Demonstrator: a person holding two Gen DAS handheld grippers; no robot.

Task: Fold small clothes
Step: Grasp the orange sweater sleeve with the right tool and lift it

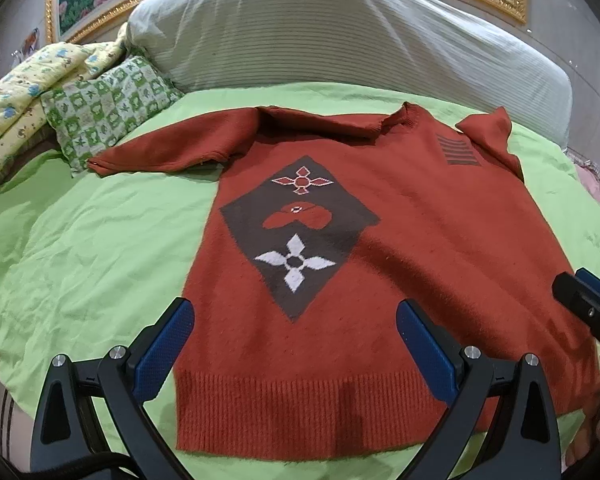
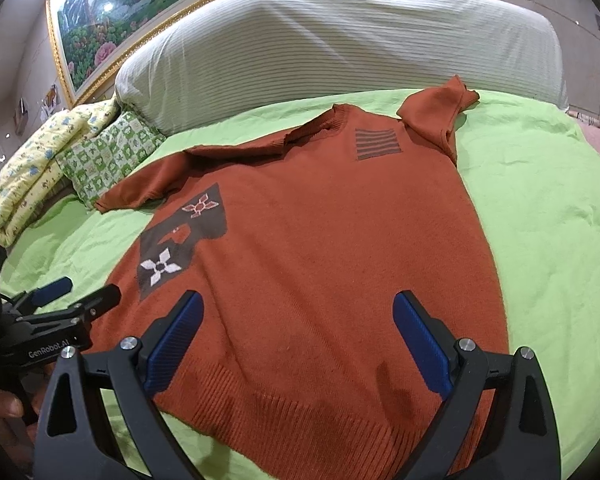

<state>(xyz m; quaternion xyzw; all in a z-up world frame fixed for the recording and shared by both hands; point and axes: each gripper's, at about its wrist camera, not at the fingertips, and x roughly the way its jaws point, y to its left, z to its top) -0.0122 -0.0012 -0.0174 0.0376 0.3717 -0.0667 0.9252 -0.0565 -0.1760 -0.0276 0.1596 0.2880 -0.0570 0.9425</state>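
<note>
A rust-red short-sleeved knit sweater [image 1: 400, 240] lies flat, front up, on a light green bedsheet [image 1: 80, 240]. It has a dark diamond patch with flower shapes and a striped chest patch. Its ribbed hem is nearest me and its collar points away. My left gripper [image 1: 294, 344] is open and empty, hovering above the hem's left part. My right gripper [image 2: 298, 336] is open and empty, above the hem's right part of the sweater [image 2: 320, 240]. Each gripper shows at the edge of the other's view: the right one [image 1: 580, 296] and the left one [image 2: 80, 292].
A large white striped pillow [image 1: 320, 32] lies behind the sweater. A green-and-white patterned cushion [image 1: 108, 112] and a yellow printed quilt [image 1: 28, 88] sit at the back left. A gold-framed painting [image 2: 140, 8] hangs above. The bed edge runs just below the hem.
</note>
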